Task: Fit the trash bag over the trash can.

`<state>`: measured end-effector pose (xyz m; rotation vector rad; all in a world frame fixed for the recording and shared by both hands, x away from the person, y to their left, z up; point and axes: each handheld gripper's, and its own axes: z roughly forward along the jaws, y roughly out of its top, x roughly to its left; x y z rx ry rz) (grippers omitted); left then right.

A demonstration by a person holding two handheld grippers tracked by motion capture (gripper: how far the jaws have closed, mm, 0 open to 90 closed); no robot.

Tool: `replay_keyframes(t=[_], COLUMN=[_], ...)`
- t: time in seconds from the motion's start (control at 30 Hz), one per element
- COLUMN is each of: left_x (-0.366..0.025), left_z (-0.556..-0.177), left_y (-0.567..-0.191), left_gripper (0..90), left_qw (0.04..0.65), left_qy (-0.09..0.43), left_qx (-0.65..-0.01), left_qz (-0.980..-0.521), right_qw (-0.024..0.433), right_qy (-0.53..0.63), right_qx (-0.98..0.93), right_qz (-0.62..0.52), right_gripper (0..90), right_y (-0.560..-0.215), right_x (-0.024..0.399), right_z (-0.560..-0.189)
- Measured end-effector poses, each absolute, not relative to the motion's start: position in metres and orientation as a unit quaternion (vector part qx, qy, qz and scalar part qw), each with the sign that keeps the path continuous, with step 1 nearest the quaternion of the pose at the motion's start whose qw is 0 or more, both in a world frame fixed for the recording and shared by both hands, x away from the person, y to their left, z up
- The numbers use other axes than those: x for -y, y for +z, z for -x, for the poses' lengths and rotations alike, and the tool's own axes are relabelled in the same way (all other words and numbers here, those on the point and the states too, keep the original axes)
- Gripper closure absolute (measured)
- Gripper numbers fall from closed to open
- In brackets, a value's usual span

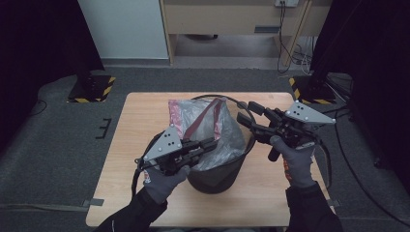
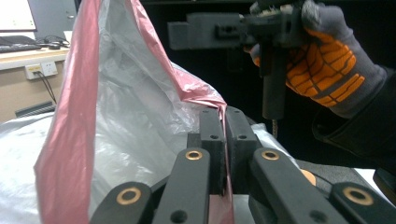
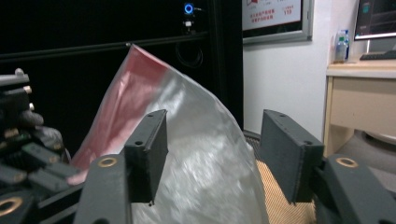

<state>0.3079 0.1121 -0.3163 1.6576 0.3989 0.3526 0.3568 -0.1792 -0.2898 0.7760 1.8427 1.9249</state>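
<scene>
Left gripper view: our left gripper (image 2: 223, 154) fingers pinch red hem of bin liner (image 1: 208, 126) draped in black bucket (image 1: 217, 180) on bench (image 1: 140, 145); right gripper (image 3: 212, 156) fingers wide, empty; risk: thin hem slips, liner sags into bucket

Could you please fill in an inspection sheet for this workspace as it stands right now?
Surface: wooden table, bare around the bucket.
Job's things: dark bucket near the front edge, lined with a clear plastic bag with a red rim band; the bag's rim stands above the bucket.
Clutter: nothing seen.
Grippers: left gripper shut on the red band; right gripper open, the bag beyond its fingers, pads not touching it.
Cables: a cable trails from the right gripper; loose cables lie on the floor at the back.
Surroundings: grey carpet, hazard-striped stand bases, wooden desk behind.
</scene>
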Motion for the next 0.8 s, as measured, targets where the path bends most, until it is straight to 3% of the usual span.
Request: replay_keyframes(t=[0.33, 0.43, 0.53, 0.6, 0.67, 0.73, 0.8], left_x=[-0.104, -0.101, -0.100, -0.099, -0.099, -0.098, -0.098], left_z=[-0.301, -0.300, -0.299, -0.299, -0.298, -0.298, -0.298], left_y=[-0.316, -0.317, -0.317, -0.317, -0.317, -0.317, -0.317], left_gripper=[86.6, 86.5, 86.5, 86.5, 86.5, 86.3, 86.0], left_qw=[0.646, 0.647, 0.647, 0.647, 0.647, 0.646, 0.647], left_qy=[0.147, 0.145, 0.143, 0.142, 0.142, 0.140, 0.139], left_qx=[-0.173, -0.167, -0.163, -0.162, -0.160, -0.158, -0.158], left_qz=[-0.729, -0.730, -0.731, -0.732, -0.732, -0.733, -0.733], right_qw=[0.154, 0.151, 0.137, 0.118, 0.116, 0.114, 0.115], right_qy=[0.710, 0.702, 0.692, 0.691, 0.690, 0.691, 0.691], right_qx=[-0.635, -0.644, -0.657, -0.668, -0.669, -0.672, -0.672], right_qz=[-0.262, -0.262, -0.265, -0.250, -0.250, -0.241, -0.240], right_gripper=[31.3, 32.6, 42.2, 60.0, 64.1, 86.3, 89.5], right_y=[-0.284, -0.288, -0.290, -0.293, -0.293, -0.295, -0.295], right_x=[0.157, 0.153, 0.150, 0.147, 0.146, 0.146, 0.146], right_z=[-0.348, -0.350, -0.350, -0.349, -0.349, -0.347, -0.347])
